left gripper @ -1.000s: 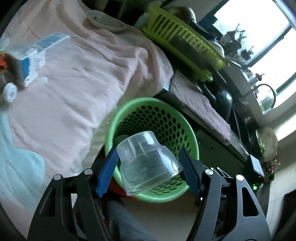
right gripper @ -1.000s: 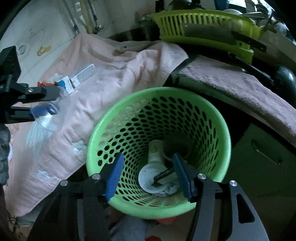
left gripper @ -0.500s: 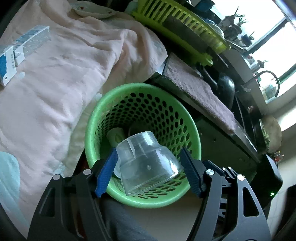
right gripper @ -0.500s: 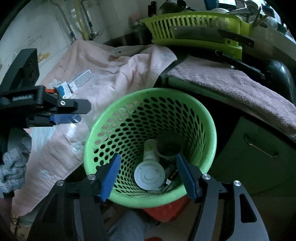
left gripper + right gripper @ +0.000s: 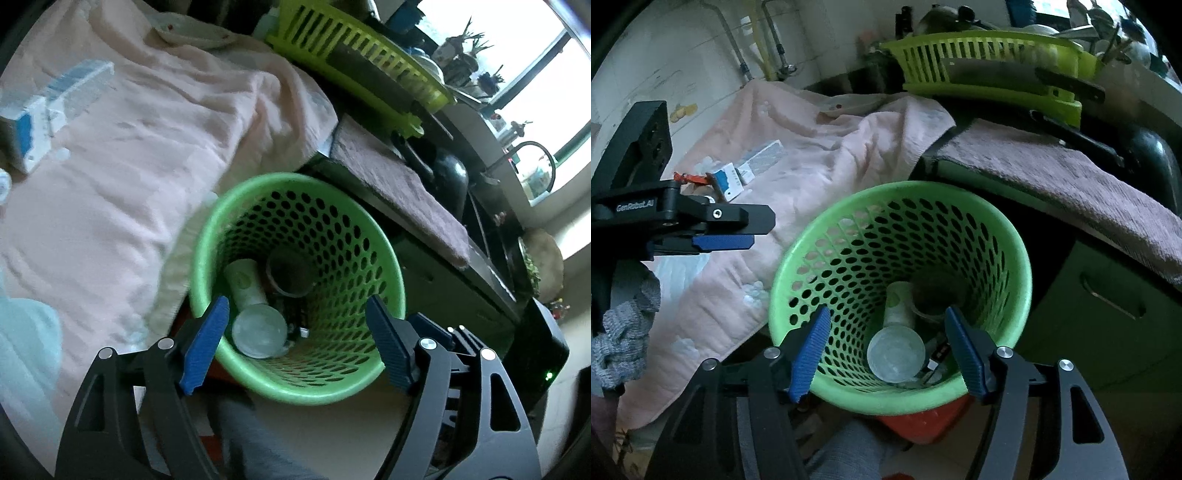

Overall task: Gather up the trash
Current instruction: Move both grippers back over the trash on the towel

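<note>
A green perforated basket (image 5: 207, 240) (image 5: 1023, 266) stands on the floor beside a pink cloth. In it lie a clear plastic cup (image 5: 258, 336) (image 5: 895, 354), bottom up, a white cup (image 5: 243, 280) (image 5: 899, 301) and darker scraps. My left gripper (image 5: 295, 300) hangs over the basket with its jaws opening and nothing between them; it also shows from the side as the left gripper (image 5: 759, 232). My right gripper (image 5: 887, 312) is open above the basket's near rim, holding nothing. A blue and white box (image 5: 37, 122) (image 5: 733, 181) lies on the cloth.
A yellow-green dish rack (image 5: 362, 62) (image 5: 990, 74) sits on the counter behind, and a mauve towel (image 5: 399, 192) (image 5: 1071, 177) hangs over the counter edge. A red object (image 5: 923, 421) lies under the basket. A grey sleeve (image 5: 624, 332) is at far left.
The clear cup that sat between my left fingers has dropped into the basket, and those jaws stand wider. My right jaws have spread a little over the basket.
</note>
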A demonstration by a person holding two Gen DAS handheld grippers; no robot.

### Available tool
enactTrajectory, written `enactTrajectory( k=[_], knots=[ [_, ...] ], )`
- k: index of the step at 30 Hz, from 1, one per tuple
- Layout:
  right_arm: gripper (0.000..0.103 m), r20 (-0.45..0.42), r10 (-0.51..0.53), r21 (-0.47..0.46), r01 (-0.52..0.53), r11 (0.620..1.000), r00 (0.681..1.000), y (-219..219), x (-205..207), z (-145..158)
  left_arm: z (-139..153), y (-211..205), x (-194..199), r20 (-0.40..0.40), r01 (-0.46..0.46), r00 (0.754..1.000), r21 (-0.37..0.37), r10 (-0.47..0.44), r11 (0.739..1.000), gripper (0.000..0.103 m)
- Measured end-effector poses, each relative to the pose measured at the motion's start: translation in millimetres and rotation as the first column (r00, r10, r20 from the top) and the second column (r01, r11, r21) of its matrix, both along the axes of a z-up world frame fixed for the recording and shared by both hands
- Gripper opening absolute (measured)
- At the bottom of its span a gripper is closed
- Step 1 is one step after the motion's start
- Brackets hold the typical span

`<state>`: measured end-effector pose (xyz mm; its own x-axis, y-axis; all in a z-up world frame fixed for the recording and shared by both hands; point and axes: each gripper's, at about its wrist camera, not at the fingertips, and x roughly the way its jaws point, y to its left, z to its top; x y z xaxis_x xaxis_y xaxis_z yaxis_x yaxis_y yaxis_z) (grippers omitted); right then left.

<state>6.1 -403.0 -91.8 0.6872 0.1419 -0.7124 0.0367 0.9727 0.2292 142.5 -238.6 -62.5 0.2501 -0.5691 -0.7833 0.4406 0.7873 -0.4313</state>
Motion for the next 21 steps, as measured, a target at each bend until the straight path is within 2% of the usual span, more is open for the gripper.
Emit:
enactTrajectory(
  k=[13,21],
  knots=[
    [0.066,0.010,0.118,-0.025,-0.118,0.993,0.993,49.1,34.3,15.3,28.7,87.3,2.3,0.086,-0.142,0.986,0.018,0.140,0.990,0.075],
    [0.066,0.026,0.219,-0.049,-0.217,0.975,0.975,95.1,60.8,34.1,41.4,166.1,8.9,0.115,-0.287,0.952,0.021,0.283,0.958,0.075]
  ],
)
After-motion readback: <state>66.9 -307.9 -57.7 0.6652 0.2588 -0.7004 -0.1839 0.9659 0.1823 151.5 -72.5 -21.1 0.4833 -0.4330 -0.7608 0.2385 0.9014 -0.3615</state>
